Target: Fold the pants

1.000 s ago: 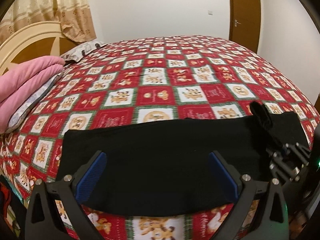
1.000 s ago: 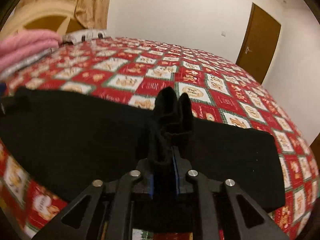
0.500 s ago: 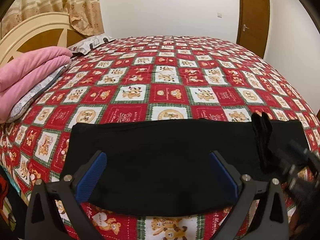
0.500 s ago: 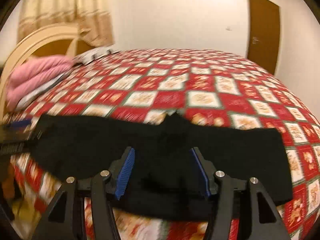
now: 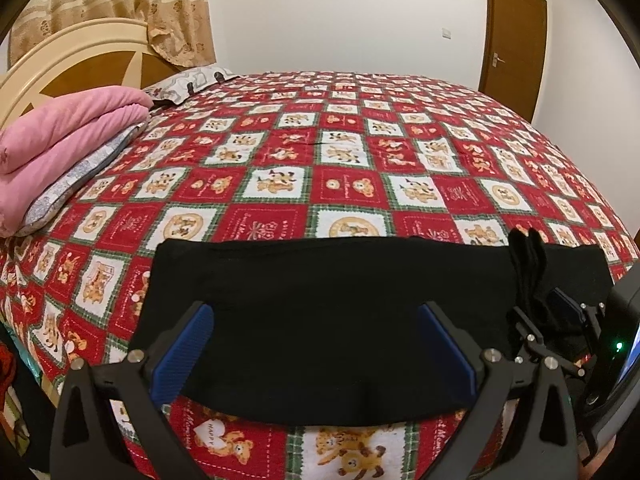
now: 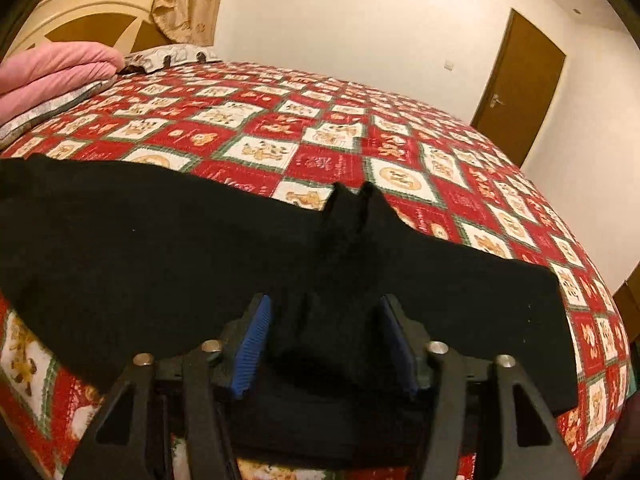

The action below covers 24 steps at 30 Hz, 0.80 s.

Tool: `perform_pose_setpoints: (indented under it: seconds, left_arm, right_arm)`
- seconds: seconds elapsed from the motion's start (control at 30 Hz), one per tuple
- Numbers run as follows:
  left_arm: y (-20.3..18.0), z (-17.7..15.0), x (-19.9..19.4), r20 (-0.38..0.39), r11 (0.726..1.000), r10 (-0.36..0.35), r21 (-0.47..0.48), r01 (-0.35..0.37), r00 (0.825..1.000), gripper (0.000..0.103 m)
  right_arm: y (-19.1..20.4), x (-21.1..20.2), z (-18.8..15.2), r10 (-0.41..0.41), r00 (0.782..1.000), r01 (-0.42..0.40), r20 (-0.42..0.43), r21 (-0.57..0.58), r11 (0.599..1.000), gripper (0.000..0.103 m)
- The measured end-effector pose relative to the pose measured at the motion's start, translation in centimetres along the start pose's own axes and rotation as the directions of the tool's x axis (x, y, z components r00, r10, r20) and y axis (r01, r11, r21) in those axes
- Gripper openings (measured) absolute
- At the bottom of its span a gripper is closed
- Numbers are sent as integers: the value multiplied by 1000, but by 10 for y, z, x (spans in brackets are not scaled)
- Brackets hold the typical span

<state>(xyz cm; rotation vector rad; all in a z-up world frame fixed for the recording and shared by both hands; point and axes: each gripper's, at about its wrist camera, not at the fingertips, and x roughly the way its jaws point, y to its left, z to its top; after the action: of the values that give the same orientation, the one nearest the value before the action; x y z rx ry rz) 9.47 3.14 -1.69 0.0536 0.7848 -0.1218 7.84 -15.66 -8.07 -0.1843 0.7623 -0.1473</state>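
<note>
Black pants (image 5: 320, 312) lie flat across bed's (image 5: 344, 184) near edge, right gripper (image 6: 326, 344) fingers parted around a pinched-up ridge, left gripper (image 5: 312, 348) fingers wide apart above cloth, likely readying next fold.

Brightness: we see an evenly lit room in the left wrist view; the right wrist view runs warmer and yellower.
Light source: we find a soft glow on the wall at the top centre of the right wrist view.
Detail: the black pants (image 5: 340, 304) read as a flat dark mass, their folds barely visible.
Distortion: we see strong fisheye bending, with dark vignette at all corners.
Sharpness: both views are crisp, without motion blur.
</note>
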Motion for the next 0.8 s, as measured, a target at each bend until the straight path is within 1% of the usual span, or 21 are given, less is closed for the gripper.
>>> perform_pose_setpoints:
  seconds: [0.03, 0.13, 0.2, 0.27, 0.37, 0.43, 0.47, 0.5, 0.57, 0.6, 0.63, 0.67, 0.7, 0.73, 0.77, 0.8]
  left_arm:
    - [2, 0, 0, -1, 1000, 2, -6, -2, 1000, 103]
    - [7, 0, 0, -5, 1000, -1, -23, 1, 1000, 103]
    - [9, -1, -1, -3, 1000, -2, -29, 2, 1000, 103]
    - [11, -1, -2, 0, 1000, 0, -29, 0, 1000, 103]
    - [13, -2, 0, -4, 999, -2, -35, 2, 1000, 103]
    - [15, -2, 1, -7, 999, -5, -40, 5, 1000, 103]
    - [15, -2, 2, -10, 999, -6, -41, 5, 1000, 103]
    - [15, -3, 2, -14, 999, -9, -44, 9, 1000, 103]
    - [15, -3, 2, -15, 999, -13, -43, 12, 1000, 103]
    - [16, -3, 1, -12, 999, -9, -40, 8, 1000, 103]
    - [16, -3, 1, -10, 999, -4, -39, 3, 1000, 103]
    - [17, -3, 1, -8, 999, 2, -38, -3, 1000, 103]
    - [19, -3, 1, -8, 999, 7, -39, -7, 1000, 103]
    - [21, -4, 2, -8, 999, 14, -41, -15, 1000, 103]
    - [24, -4, 2, -9, 999, 22, -45, -23, 1000, 103]
    - [27, -4, 3, -10, 998, 32, -49, -32, 999, 103]
  right_arm:
    - [0, -1, 2, -2, 1000, 2, -8, -6, 1000, 25]
    - [-11, -3, 4, 36, 999, -35, -30, 34, 999, 16]
    - [-19, -9, 5, 56, 998, -53, -31, 65, 996, 14]
    - [-20, -19, 4, 78, 997, -77, -19, 59, 995, 14]
    - [-8, -29, -2, 96, 995, -96, -25, 1, 995, 14]
    - [3, -24, -11, 82, 996, -84, -42, -49, 995, 15]
    - [7, -21, -15, 70, 997, -73, -42, -68, 995, 18]
    - [11, -21, -17, 49, 999, -50, -13, -88, 995, 18]
    - [18, -22, -18, 12, 1000, -12, 3, -131, 991, 21]
    - [20, -23, -17, 8, 1000, -7, 1, -139, 990, 22]
    - [19, -25, -16, 24, 1000, -24, -1, -131, 991, 29]
    - [16, -30, -12, 89, 996, -88, 2, -97, 991, 43]
    - [13, -34, -9, 164, 986, -163, 8, -58, 985, 51]
    - [11, -39, -7, 224, 974, -224, 18, -30, 974, 63]
    - [10, -45, -2, 293, 955, -294, 34, 1, 956, 65]
    - [12, -50, 2, 332, 942, -334, 49, 17, 943, 65]
